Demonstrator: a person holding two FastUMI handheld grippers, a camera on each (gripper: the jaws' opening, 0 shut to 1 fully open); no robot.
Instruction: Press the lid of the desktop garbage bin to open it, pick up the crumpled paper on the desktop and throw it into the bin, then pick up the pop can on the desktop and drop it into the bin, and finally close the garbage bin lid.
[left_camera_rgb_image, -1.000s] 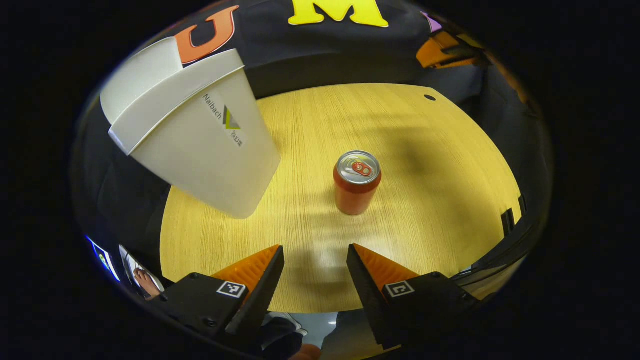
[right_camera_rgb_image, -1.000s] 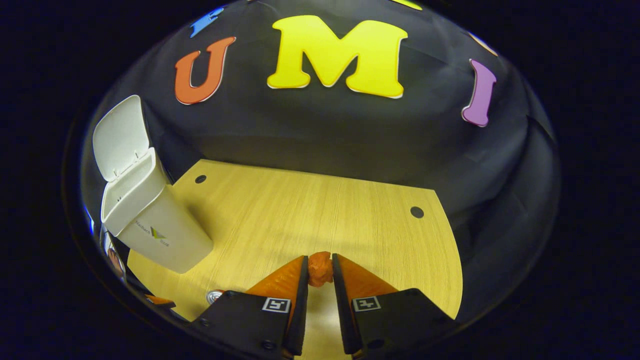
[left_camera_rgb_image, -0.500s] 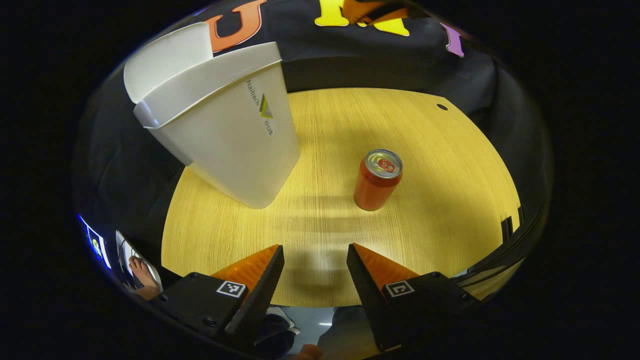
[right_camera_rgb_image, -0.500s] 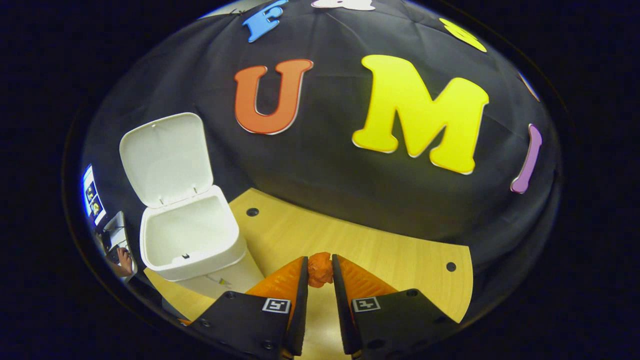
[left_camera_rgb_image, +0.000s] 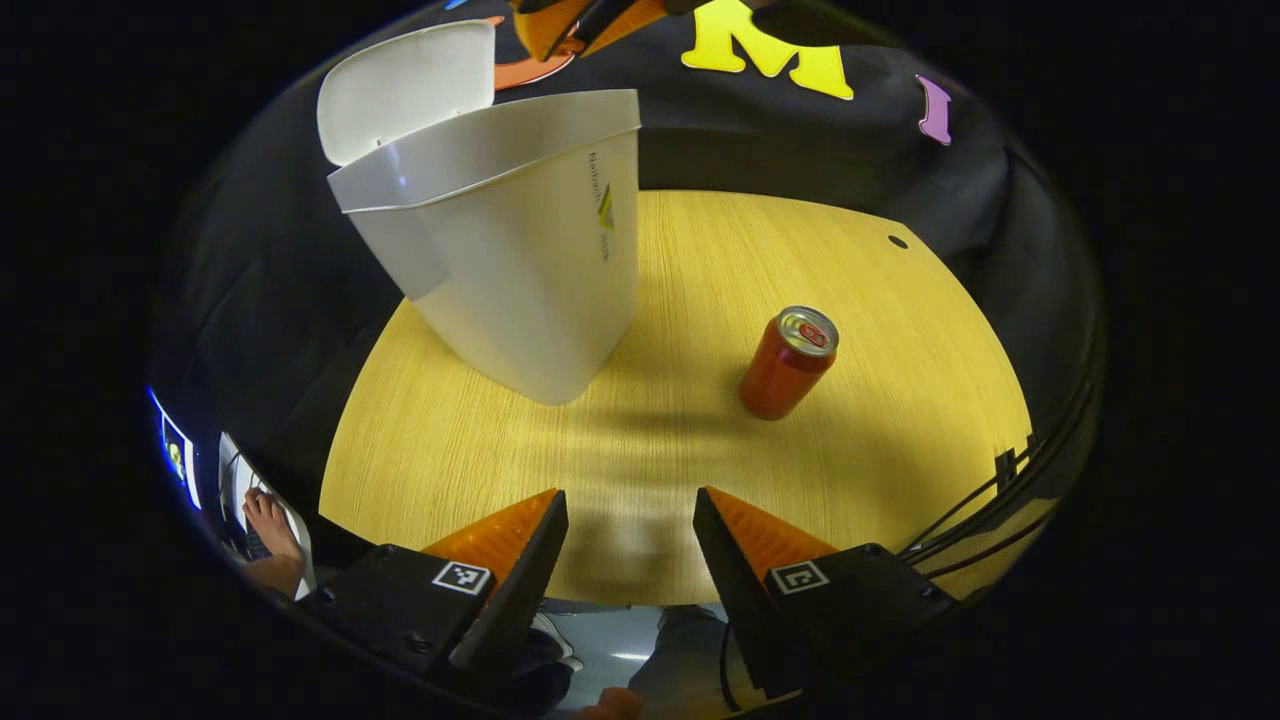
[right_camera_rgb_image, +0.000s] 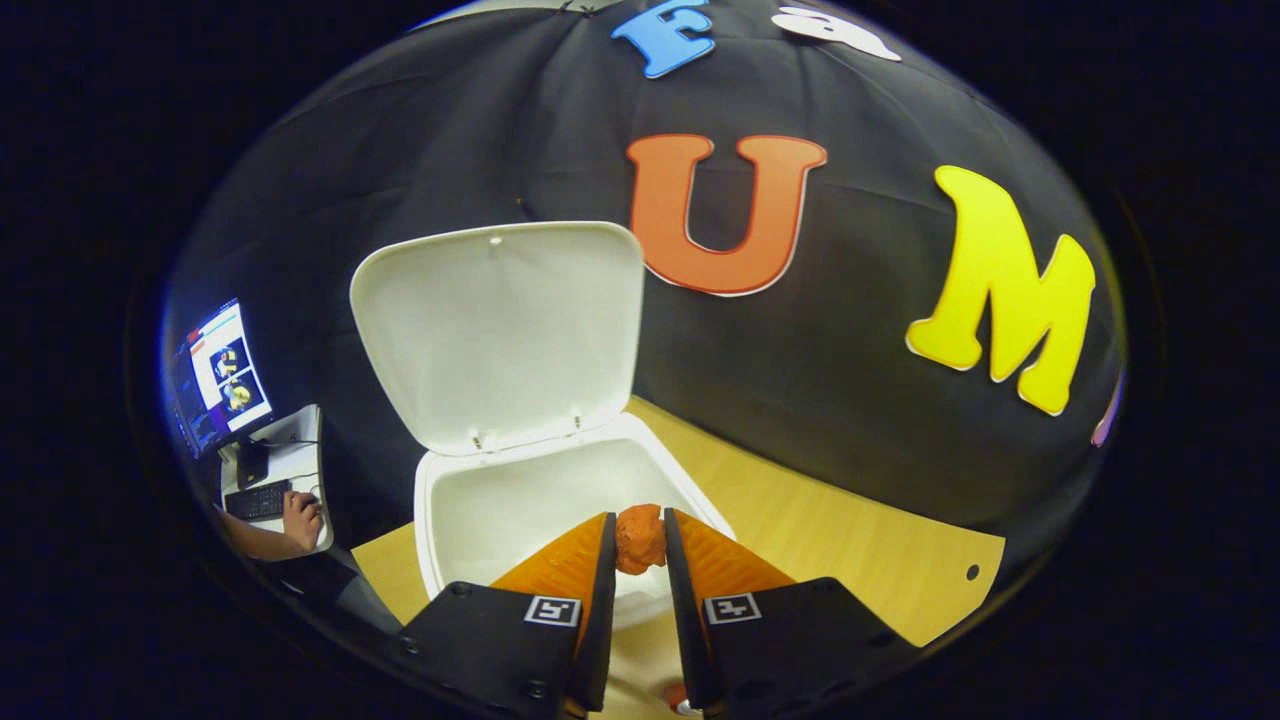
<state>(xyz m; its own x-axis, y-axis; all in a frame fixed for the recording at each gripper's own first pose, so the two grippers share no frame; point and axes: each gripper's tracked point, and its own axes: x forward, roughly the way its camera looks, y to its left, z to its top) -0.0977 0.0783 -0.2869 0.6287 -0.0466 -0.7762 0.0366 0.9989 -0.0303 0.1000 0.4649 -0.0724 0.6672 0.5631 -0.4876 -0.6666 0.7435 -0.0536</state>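
Orange crumpled paper (right_camera_rgb_image: 640, 538) sits pinched in right claw (right_camera_rgb_image: 638, 545) over bin (right_camera_rgb_image: 520, 500).

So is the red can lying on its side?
No, the can stands upright on the wooden table, its silver top facing up.

Your right gripper (right_camera_rgb_image: 638, 535), clamped on the crumpled paper (right_camera_rgb_image: 640, 537), hangs over the open mouth of the bin (right_camera_rgb_image: 440, 520). The raised lid (right_camera_rgb_image: 500, 330) stands upright behind the opening and blocks passage on the far side; the mouth itself is unobstructed from above. Before your left gripper (left_camera_rgb_image: 628, 535), whose fingers are parted, bare tabletop (left_camera_rgb_image: 640, 470) runs forward. The bin's body (left_camera_rgb_image: 520, 270) bounds it ahead on the left, and the upright pop can (left_camera_rgb_image: 788, 362) stands ahead on the right, with a clear lane between them.
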